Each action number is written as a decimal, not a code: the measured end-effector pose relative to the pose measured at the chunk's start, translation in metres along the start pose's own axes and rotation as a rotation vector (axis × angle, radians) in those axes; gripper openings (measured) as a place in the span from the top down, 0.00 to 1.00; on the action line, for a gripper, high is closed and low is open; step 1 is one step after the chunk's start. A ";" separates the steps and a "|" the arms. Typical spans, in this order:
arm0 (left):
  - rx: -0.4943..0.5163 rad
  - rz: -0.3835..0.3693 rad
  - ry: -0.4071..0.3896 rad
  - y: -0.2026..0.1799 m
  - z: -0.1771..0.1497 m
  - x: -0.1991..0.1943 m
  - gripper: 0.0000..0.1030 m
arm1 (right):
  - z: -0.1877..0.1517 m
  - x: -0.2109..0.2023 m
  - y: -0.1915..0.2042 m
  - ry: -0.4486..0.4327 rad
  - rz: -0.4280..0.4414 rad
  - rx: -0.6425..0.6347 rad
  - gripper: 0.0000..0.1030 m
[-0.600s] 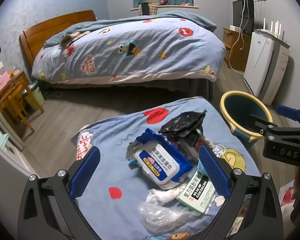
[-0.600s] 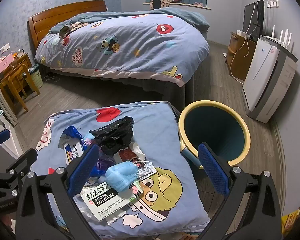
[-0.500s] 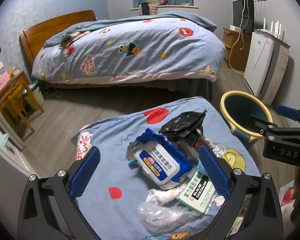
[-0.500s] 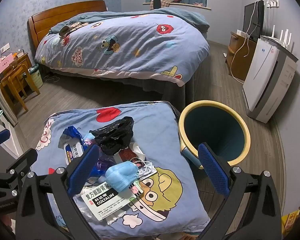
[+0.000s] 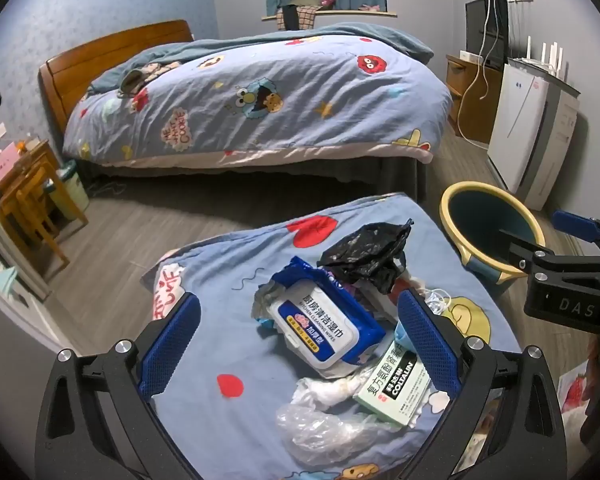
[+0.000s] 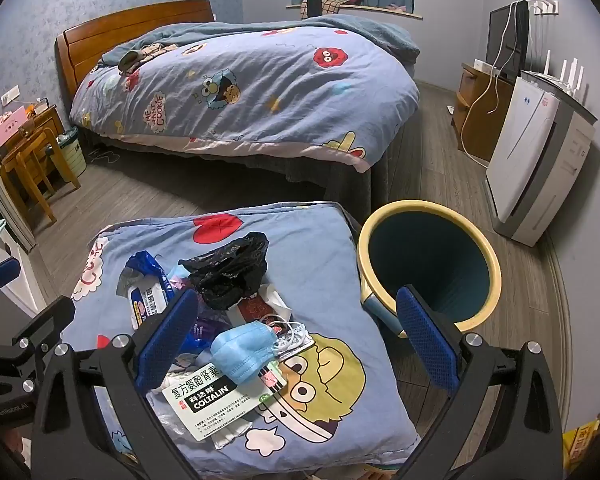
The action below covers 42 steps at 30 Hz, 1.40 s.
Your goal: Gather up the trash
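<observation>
My left claw (image 5: pixel 298 350) hangs spread wide over the wipes pack (image 5: pixel 322 328) on the cushion (image 5: pixel 228 300); right claw (image 6: pixel 296 340) also released above the face mask (image 6: pixel 242 354). I'd grab one piece, then drop it in the bin (image 6: pixel 430 262) just right.

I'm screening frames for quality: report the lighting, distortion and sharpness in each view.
Left wrist view: dim bluish room light, strong fisheye bending of the bed, black corner vignette, wet-wipes pack print sharp. Right wrist view: same dim cast, bin rim warped, COLTALIN box text legible, no motion blur.
</observation>
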<state>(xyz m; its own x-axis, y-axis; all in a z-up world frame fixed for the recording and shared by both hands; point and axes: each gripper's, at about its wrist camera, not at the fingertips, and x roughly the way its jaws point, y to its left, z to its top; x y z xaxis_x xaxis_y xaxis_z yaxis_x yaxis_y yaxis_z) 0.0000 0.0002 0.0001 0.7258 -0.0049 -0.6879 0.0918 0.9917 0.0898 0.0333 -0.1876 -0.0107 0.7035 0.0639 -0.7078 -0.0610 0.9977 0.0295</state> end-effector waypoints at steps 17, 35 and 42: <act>-0.001 0.000 0.000 0.000 0.000 0.000 0.05 | -0.001 0.002 0.000 0.003 -0.002 0.001 0.05; -0.001 -0.001 0.000 0.000 0.000 0.000 0.05 | -0.001 0.001 -0.001 0.004 -0.001 -0.001 0.05; -0.001 0.000 0.000 0.000 0.000 0.000 0.05 | -0.001 0.001 -0.001 0.004 -0.001 -0.002 0.05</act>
<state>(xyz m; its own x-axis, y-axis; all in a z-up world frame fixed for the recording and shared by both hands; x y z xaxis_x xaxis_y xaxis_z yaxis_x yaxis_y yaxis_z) 0.0000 0.0003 0.0001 0.7258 -0.0053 -0.6879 0.0914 0.9918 0.0888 0.0339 -0.1886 -0.0120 0.7009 0.0628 -0.7104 -0.0613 0.9977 0.0277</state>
